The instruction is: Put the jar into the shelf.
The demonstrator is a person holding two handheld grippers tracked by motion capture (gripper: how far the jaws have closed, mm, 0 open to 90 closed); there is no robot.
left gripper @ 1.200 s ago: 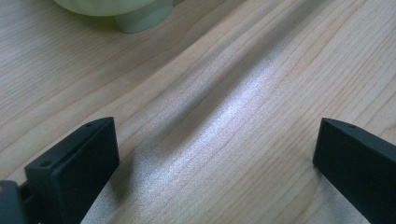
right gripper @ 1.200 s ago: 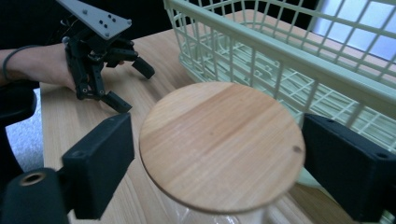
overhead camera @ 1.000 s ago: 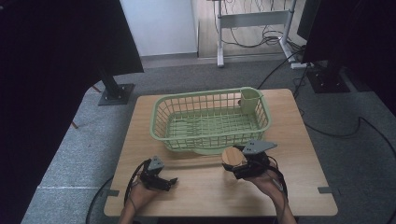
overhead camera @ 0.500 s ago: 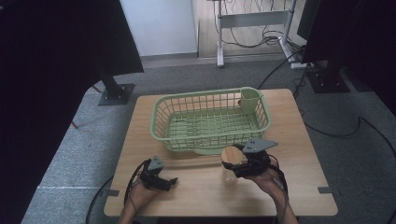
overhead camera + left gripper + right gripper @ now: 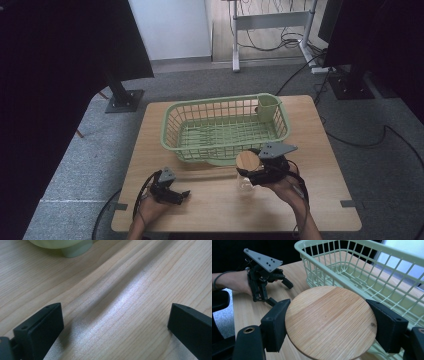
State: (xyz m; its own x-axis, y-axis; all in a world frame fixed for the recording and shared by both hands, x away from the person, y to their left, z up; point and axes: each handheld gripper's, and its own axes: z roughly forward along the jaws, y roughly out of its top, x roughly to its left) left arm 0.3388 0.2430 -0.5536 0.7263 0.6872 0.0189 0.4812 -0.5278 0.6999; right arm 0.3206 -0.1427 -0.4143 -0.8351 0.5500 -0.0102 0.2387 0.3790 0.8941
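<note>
My right gripper (image 5: 329,325) is shut on a round wooden lid (image 5: 329,322), its pads pressing the lid's rim from both sides. In the high view that lid (image 5: 246,160) hangs just in front of the green basket (image 5: 220,101), with a clear glass jar (image 5: 245,183) right beneath it; whether the two are joined I cannot tell. My left gripper (image 5: 176,195) rests on the table at the front left. Its jaws stand wide open over bare wood (image 5: 115,325).
The green wire basket (image 5: 362,272) fills the table's middle and back, with a small green cup (image 5: 268,106) in its far right corner. A basket foot (image 5: 75,250) stands ahead of the left gripper. The wooden table (image 5: 320,165) has free room on the right.
The right gripper has risen slightly with the wooden lid held between its jaws. The left gripper has stayed where it was.
</note>
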